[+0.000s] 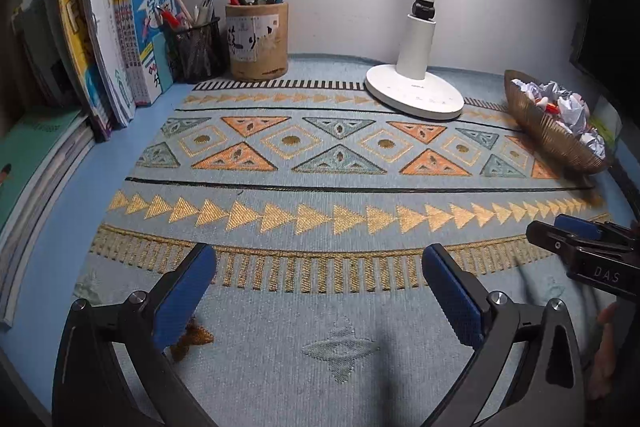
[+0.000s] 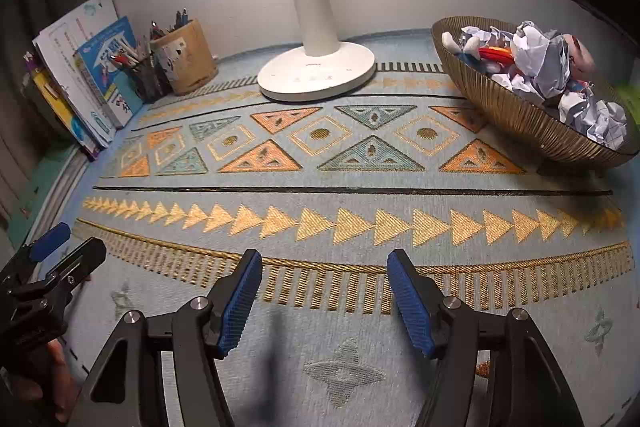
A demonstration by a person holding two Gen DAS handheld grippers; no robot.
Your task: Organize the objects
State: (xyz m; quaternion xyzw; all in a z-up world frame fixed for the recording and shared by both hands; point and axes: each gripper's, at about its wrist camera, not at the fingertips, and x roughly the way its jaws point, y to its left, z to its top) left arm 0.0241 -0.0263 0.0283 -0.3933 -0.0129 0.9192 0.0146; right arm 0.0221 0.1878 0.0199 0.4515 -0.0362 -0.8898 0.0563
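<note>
So both my grippers hang over the pale blue woven mat with orange and teal triangles [image 1: 320, 163], nothing between the jaws. My left gripper [image 1: 320, 291] is spread wide, blue pads far apart. My right gripper [image 2: 324, 301] is parted less, also empty. Taking the white desk lamp with round base [image 2: 316, 71] as landmark: right of it sits the ribbed bronze oval bowl [image 2: 516, 123], holding crumpled white paper balls [image 2: 536, 63] and some red and white bits. Left of the lamp stand a tan cylindrical pen holder [image 1: 256, 43] and a black mesh pen cup [image 1: 196, 51], touching. Further left, upright books [image 1: 112, 39] lean against each other.
</note>
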